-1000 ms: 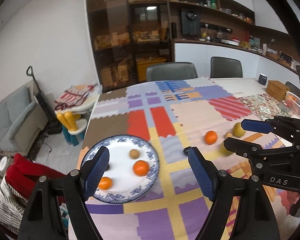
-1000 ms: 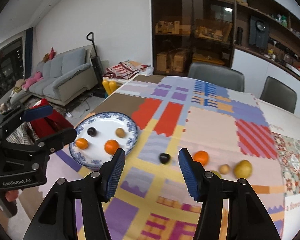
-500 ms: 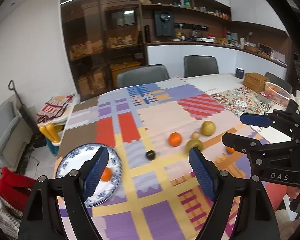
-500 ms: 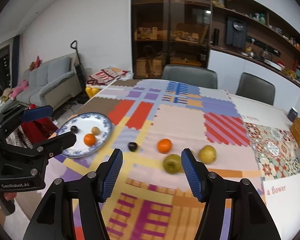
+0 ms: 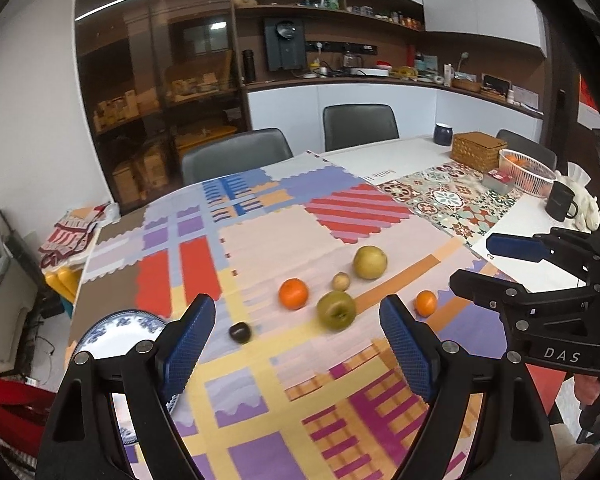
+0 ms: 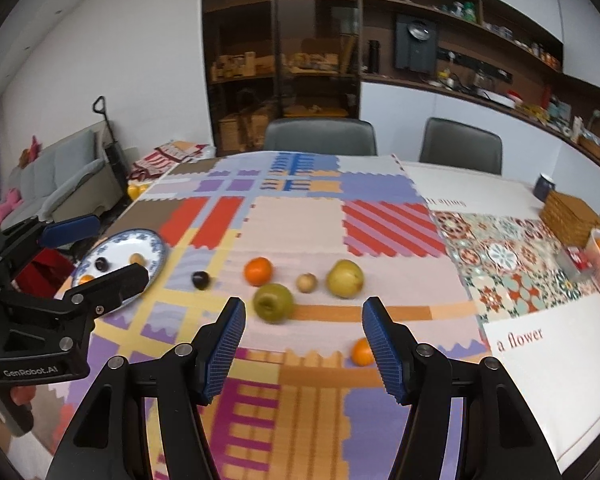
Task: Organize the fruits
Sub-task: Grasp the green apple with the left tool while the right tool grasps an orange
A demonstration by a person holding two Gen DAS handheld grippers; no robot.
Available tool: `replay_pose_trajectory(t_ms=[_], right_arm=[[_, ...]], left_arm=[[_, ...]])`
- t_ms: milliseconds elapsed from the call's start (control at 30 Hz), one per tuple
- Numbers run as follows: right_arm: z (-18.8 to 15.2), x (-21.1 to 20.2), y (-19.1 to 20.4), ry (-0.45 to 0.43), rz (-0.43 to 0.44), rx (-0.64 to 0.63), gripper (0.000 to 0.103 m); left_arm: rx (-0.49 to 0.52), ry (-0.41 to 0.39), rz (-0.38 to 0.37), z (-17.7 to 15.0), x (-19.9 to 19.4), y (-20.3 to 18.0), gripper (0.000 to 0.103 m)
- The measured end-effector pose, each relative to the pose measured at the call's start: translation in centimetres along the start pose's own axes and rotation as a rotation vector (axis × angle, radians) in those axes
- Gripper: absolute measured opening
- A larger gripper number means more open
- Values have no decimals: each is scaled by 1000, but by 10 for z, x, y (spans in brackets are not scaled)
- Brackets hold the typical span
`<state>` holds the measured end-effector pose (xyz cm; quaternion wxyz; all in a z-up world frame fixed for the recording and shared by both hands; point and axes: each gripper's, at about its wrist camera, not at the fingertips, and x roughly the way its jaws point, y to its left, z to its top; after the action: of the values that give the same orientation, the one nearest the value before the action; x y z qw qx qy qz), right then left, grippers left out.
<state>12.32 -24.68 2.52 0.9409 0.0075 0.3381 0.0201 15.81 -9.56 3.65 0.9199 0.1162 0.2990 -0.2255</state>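
Observation:
Loose fruit lies on the patchwork tablecloth: an orange (image 5: pixel 293 293) (image 6: pixel 258 270), a green apple (image 5: pixel 336 309) (image 6: pixel 273 303), a yellow pear (image 5: pixel 369 262) (image 6: pixel 345 279), a small tan fruit (image 5: pixel 341 281) (image 6: pixel 306 282), a dark plum (image 5: pixel 239 332) (image 6: pixel 200 280) and a small orange (image 5: pixel 425 303) (image 6: pixel 362 352). A blue-rimmed plate (image 6: pixel 156 240) (image 5: pixel 100 330) at the left holds several small fruits. My left gripper (image 5: pixel 296 348) is open and empty, above the cloth near the fruit. My right gripper (image 6: pixel 304 344) is open and empty, just before the green apple.
A wicker box (image 5: pixel 478 150), a wire basket with oranges (image 5: pixel 528 174), a black mug (image 5: pixel 560 202) and a blue cup (image 5: pixel 443 134) stand at the table's right. Two grey chairs (image 6: pixel 320 136) stand behind the table. A sofa (image 6: pixel 60 184) is at the left.
Both grippers have swung right, away from the plate and toward the loose fruit. The plate has slid to the left edge of both views. Both grippers stay open.

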Motion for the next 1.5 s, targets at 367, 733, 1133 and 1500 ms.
replay_pose_trajectory(t_ms=[367,733,1133,1500], right_arm=[[-20,36,-33,108,-56,77,62],[-41,80,-56,217,-89,134,62],[-55,117,-72,282,-93,179,62],[-56,135,-73,278,-75,193,55]], left_arm=[[63,72,-22,-4,52,-16,84],[37,196,-70,-14,113,-19,84],[27,265,-100,-22,161,-24,84],[-15,308,-105,-24,189,-24,82]])
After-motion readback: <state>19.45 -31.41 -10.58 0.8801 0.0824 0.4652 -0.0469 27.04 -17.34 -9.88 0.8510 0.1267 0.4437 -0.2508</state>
